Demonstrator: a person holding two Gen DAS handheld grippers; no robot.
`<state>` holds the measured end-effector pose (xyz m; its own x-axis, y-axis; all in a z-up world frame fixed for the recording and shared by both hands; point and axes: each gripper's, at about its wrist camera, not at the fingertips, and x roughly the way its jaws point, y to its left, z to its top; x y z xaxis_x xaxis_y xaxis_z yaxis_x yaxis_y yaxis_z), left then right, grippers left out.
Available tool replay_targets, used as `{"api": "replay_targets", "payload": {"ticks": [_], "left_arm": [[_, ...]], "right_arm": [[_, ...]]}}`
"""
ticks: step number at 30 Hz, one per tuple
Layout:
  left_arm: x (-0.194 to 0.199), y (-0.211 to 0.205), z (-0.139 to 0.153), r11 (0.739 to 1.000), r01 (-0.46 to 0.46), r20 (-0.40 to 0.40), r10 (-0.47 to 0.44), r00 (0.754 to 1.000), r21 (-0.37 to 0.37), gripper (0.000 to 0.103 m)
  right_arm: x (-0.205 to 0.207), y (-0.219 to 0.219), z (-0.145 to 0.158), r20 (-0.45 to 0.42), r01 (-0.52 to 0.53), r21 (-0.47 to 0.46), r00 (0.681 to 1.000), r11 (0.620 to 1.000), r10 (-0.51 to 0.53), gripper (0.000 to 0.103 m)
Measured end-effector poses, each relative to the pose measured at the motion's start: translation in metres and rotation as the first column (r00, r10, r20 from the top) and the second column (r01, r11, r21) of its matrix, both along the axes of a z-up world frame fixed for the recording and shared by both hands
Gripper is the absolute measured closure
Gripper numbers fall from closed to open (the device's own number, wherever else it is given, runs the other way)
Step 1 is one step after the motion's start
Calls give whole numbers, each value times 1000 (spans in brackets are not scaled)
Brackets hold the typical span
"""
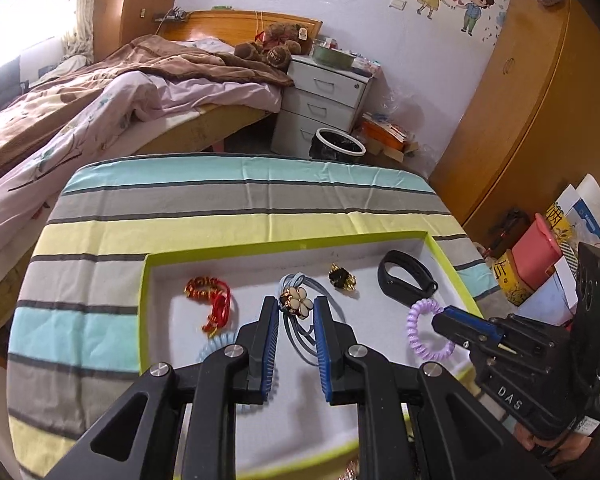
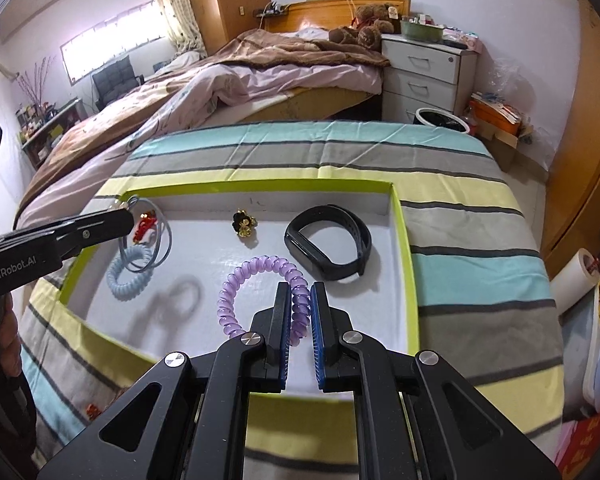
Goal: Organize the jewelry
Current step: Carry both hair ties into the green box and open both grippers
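While we look down into the green-rimmed tray (image 1: 452,268) on the striped cloth (image 1: 220,200), the far left of it gives us a red-and-gold knotted charm (image 1: 210,300) lying on the white floor, and just below it a pale blue coil hair tie (image 2: 129,276), partly hidden behind our left finger in the left wrist view. Next along comes our left gripper (image 1: 296,308), jaws drawn narrow and pinched on a flower hair tie (image 1: 296,300): the cream and gold flower sits right between the fingertips, and its grey-blue elastic loops dangle down between the pads. From the right wrist camera we see those loops hanging from the left gripper's tip above the tray's left end, with a shadow on the floor beneath. Moving on toward the middle, a small black-and-gold brooch (image 2: 243,224) rests near the tray's far wall, apart from everything else. Then our right gripper (image 2: 300,292), jaws nearly together and gripping a purple coil hair tie (image 2: 236,292) by its right-hand side, the rest of the ring sticking out to the left of the fingers. Farthest right in the tray lies a black wristband (image 2: 328,240), on its side, close to the right wall and just beyond the purple coil.
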<state>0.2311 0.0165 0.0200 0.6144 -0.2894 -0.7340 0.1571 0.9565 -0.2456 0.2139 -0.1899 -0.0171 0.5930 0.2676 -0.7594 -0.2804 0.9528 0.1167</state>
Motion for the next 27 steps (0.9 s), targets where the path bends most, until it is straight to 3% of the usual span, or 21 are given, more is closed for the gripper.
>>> {"api": "replay_targets", "payload": {"ticks": [13, 27], "left_arm": [[30, -4, -33, 1000, 7, -79, -6, 997, 11, 85], [36, 0, -41, 1000, -11, -113, 11, 994, 4, 85]], "right_arm": [[16, 9, -19, -35, -14, -63, 999, 998, 12, 93], [16, 14, -19, -28, -21, -84, 999, 996, 19, 93]]}}
